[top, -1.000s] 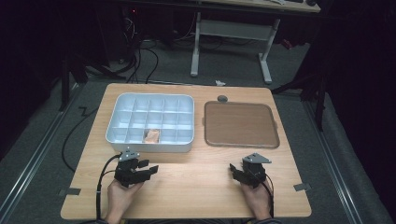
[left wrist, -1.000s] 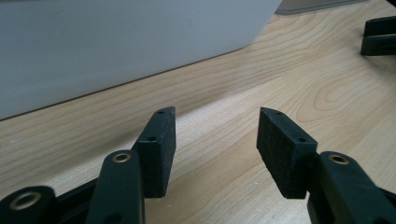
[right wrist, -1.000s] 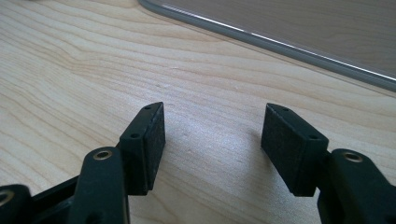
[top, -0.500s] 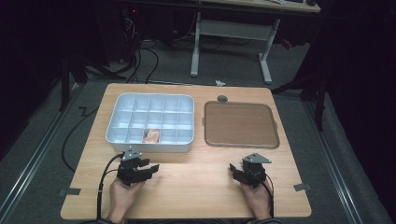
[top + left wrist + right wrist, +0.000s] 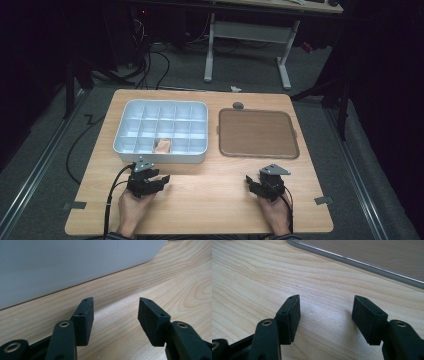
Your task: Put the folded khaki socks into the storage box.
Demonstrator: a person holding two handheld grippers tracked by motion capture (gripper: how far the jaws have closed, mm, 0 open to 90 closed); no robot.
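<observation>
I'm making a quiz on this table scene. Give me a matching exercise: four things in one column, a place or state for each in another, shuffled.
1. divided white box
2. brown tray
3. tan object
4. left gripper

a. jaws open, nothing between them
b. in a near-row compartment
c. right half of the table
d. left half of the table

Pairs: 1-d, 2-c, 3-b, 4-a
</observation>
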